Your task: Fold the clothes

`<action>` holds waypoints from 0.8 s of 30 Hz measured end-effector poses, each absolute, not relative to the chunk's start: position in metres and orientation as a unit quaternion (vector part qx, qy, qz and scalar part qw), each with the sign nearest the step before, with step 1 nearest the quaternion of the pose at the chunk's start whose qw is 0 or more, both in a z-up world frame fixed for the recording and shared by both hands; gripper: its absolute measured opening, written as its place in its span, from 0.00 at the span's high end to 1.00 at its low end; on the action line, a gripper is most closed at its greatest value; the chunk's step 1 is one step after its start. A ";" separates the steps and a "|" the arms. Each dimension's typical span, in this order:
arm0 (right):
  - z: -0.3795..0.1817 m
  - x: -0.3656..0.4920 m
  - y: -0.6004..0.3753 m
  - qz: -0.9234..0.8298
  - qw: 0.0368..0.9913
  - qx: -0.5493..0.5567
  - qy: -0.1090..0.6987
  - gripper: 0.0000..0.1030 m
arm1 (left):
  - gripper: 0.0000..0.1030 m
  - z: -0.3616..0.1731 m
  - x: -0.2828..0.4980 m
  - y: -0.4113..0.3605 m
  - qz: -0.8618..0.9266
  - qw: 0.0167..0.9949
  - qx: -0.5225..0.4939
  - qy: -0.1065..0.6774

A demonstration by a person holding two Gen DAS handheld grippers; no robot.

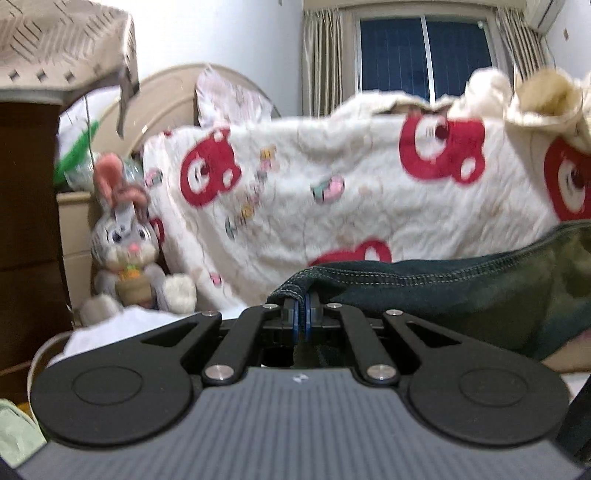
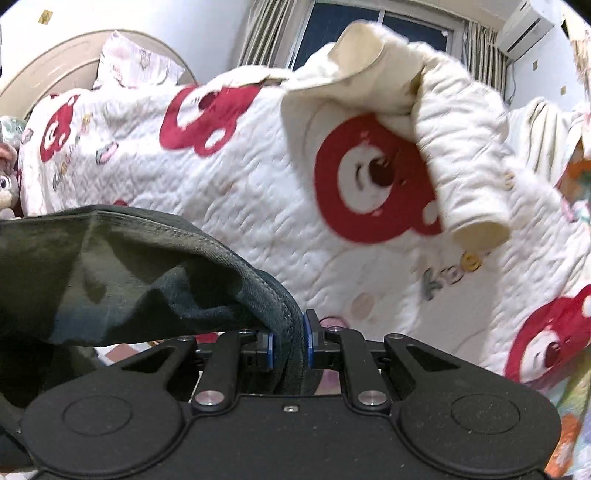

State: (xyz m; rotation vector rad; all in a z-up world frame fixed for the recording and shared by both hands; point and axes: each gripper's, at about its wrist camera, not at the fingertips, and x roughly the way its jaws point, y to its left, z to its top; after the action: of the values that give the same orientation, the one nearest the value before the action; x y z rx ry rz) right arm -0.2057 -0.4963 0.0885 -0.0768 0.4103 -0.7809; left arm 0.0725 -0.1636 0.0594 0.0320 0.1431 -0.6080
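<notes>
Left gripper (image 1: 305,317) up front, its blue pads squeezed tight on the stitched hem of a dark green denim garment (image 1: 461,291), and the cloth runs off to its right in a long sagging band. Over on the other side, the right gripper (image 2: 289,345) has its fingers clamped on a thick bunched edge of the same dark green denim garment (image 2: 122,266), the fabric billowing away to its left. So the piece hangs stretched between the two tools, lifted clear of whatever lies beneath.

Straight ahead of both, a big white quilted blanket with red bear faces (image 1: 332,192) heaped high and rumpled, small pastel letters scattered over it; in the right wrist view that same blanket (image 2: 258,206) fills most of the frame, a cream fold flopped over its top.

Beyond the left gripper, off to its left, a grey plush rabbit with pink ears (image 1: 127,247) sits propped upright beside the blanket. Behind it, a curved beige headboard (image 1: 166,99) with a pale patterned pillow (image 1: 229,96) leaning on it. Far back, a dark window (image 1: 424,55) flanked by striped beige curtains (image 1: 321,59), and a white air conditioner (image 2: 524,26) high on the wall. At the far left, a dark brown wooden cabinet (image 1: 26,229) draped in a beige patterned cloth (image 1: 62,40).
</notes>
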 end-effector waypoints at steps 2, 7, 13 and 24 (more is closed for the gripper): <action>0.099 -0.220 -0.494 -0.367 0.908 -0.030 0.199 0.84 | 0.97 0.075 0.064 -0.156 -0.299 0.952 0.017 0.060; 0.125 -0.255 -0.488 -0.341 0.918 -0.012 0.202 0.84 | 0.97 0.109 0.040 -0.142 -0.303 0.951 0.047 0.047; 0.153 -0.294 -0.486 -0.305 0.929 0.014 0.209 0.84 | 0.97 0.140 0.025 -0.141 -0.305 0.949 0.076 0.022; 0.050 -0.171 -0.647 -0.293 0.883 0.048 0.364 0.59 | 0.93 0.062 0.132 -0.280 -0.299 0.928 0.179 0.130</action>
State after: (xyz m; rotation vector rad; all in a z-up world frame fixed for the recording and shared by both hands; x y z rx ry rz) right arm -0.1713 -0.6472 0.0496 0.1007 0.7582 -0.6093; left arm 0.1316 -0.2801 0.0619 0.3662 0.2660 -0.6122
